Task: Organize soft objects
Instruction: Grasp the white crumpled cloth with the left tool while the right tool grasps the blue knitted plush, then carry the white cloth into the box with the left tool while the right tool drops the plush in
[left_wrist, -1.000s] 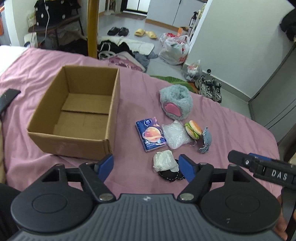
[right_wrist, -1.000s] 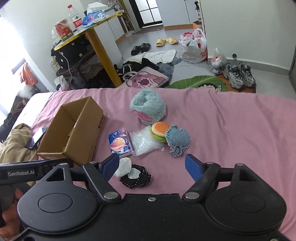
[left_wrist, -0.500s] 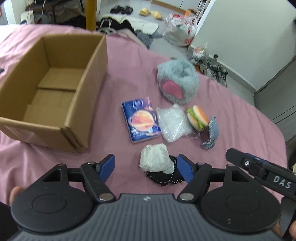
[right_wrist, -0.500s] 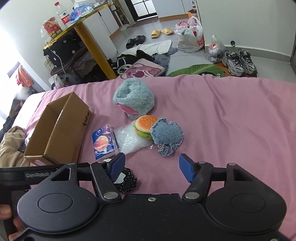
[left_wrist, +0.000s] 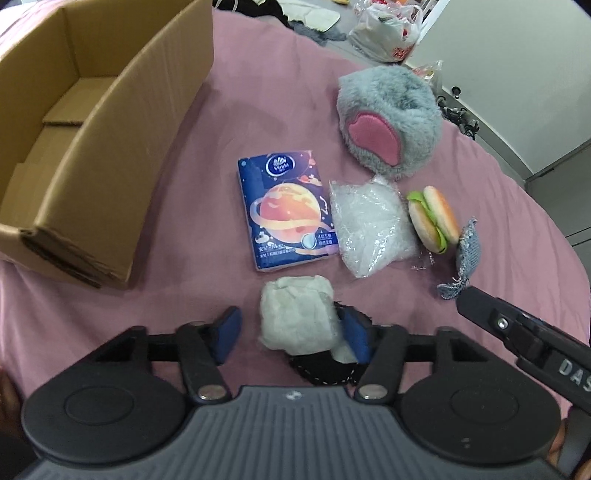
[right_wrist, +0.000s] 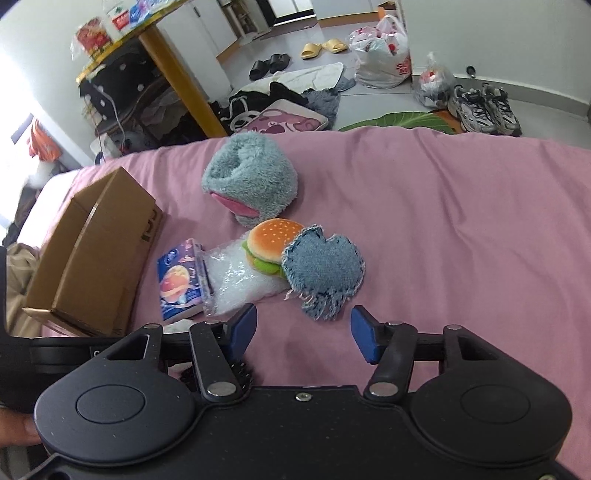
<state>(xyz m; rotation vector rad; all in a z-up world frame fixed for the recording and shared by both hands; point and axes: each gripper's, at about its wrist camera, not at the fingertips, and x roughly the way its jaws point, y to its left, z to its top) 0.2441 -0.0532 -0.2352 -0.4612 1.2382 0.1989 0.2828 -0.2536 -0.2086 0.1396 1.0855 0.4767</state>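
Note:
Soft items lie on a pink bedsheet. A white fluffy wad rests on a black lace-edged pad, right between the fingers of my open left gripper. Beyond it lie a blue tissue pack, a clear plastic bag, a plush burger, a denim patch and a grey fluffy slipper. My right gripper is open just in front of the denim patch, with nothing between its fingers. The burger sits left of that patch.
An open cardboard box stands at the left, its inside bare. The bed ends at the far side; beyond lie floor clutter, shoes, bags and a yellow table leg. The right gripper's body juts in at the left view's lower right.
Both grippers have moved forward and down toward the items. The left one now has the white wad between its fingers; the right one has closed in on the denim patch.

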